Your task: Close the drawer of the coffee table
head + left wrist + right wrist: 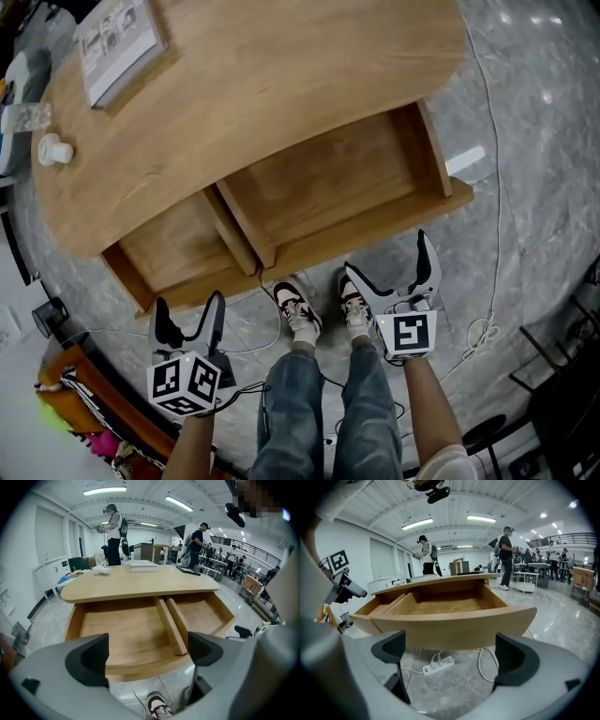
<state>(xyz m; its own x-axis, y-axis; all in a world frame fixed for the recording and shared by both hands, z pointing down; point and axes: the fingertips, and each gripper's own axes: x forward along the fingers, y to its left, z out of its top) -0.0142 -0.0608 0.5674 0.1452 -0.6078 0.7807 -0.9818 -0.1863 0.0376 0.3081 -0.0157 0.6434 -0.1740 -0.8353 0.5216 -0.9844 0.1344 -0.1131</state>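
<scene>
**Both drawers out, both grippers clear of them**

We note the coffee table (pixel 281 84) with 2 drawers pulled out toward the near side: the right drawer (pixel 337 178) and the left drawer (pixel 178 246). The left gripper (pixel 188 305) hangs near the left drawer's front, fingers spread with nothing between them. The right gripper (pixel 385 255) faces the right drawer's curved front, apart from it, fingers spread and holding nothing. The person's shoes (pixel 298 309) stand on the floor (pixel 525 141) between the 2 grippers.
</scene>
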